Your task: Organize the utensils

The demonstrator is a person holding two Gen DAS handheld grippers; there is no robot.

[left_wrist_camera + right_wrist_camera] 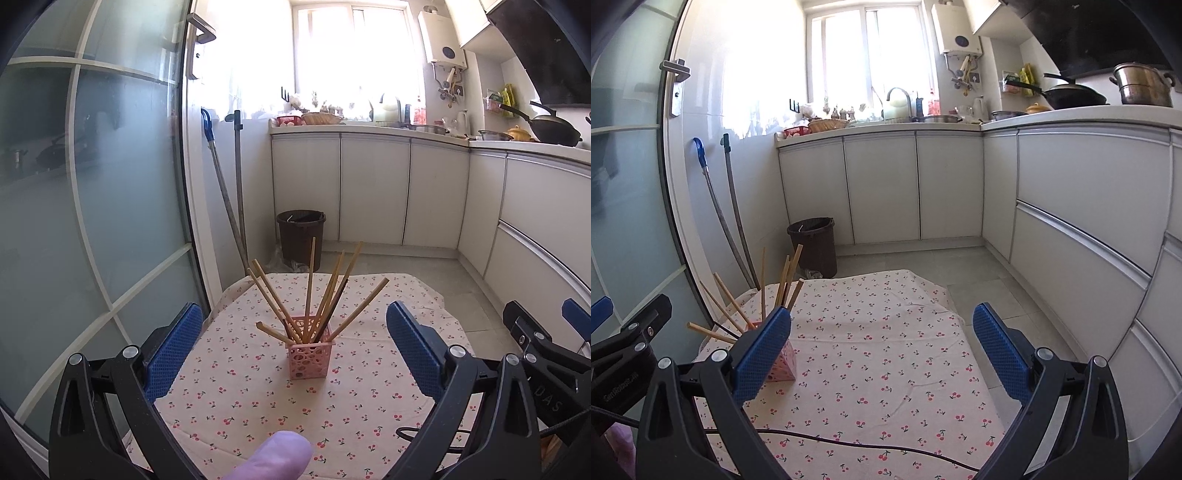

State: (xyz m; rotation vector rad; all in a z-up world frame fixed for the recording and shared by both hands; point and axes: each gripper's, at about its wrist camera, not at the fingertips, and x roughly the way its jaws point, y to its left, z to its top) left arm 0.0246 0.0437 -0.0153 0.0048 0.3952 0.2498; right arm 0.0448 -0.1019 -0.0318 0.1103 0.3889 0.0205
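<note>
The pink perforated holder stands upright on the cherry-print tablecloth, near the centre of the table and ahead of the left gripper; in the right wrist view it sits at the left, partly hidden behind that gripper's left pad. About 8 chopsticks fan out of it, most pale wood and 1 apparently dark, though the exact count is uncertain where the sticks overlap. No loose utensils show on the cloth, so the sorting appears largely complete. The left gripper is spread wide and empty, its blue pads flanking the holder without touching it. The right gripper is likewise spread and empty, aimed at bare cloth to the right of the holder. The chopsticks are judged light, stiff and smooth, likely to pivot or slip if pinched at a tip; grasp at mid-shaft, above the rim. The holder looks light and top-heavy, so it may tip; grip its side walls low.
</note>
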